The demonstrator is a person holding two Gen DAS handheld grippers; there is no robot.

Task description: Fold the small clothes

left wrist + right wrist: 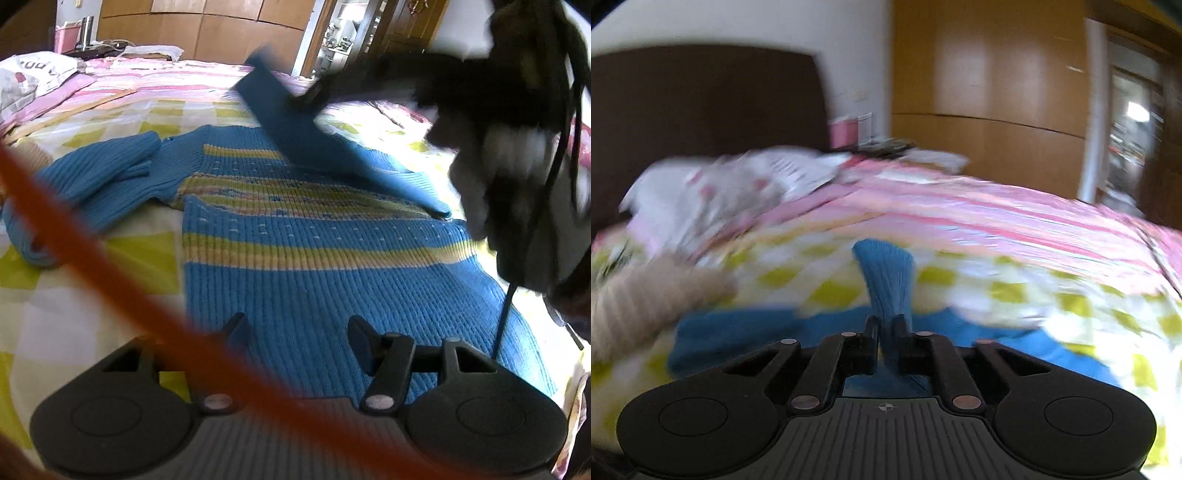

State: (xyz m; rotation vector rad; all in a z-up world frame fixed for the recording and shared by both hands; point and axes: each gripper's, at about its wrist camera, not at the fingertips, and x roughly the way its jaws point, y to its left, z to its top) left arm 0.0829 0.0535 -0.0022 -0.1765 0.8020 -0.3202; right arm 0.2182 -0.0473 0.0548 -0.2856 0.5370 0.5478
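Now, from the left wrist view, you see the sweater (325, 258) lying flat on the bed (92, 295), blue knit with yellow stripes. One sleeve (92, 184) lies out to the side on the bedcover. The other sleeve (314, 140) is lifted and drawn across the body of the sweater by the right gripper (314, 98), which shows blurred at the top. Your left gripper (299, 332) hovers above the lower part of the sweater, its fingers spread apart and holding nothing.

From the right wrist view, the right gripper's fingers (871, 332) are closed on the blue cuff, which stands up between them above the bed. The picture is blurred.

I judge that the step in hand is the folding of this sleeve inward. The next move calls for laying it flat across the chest and letting go; after that the far sleeve needs the same.

For writing, the pillow (33, 74) at the head of the bed has some dark letters, but they are too partial to read. No brand is visible.
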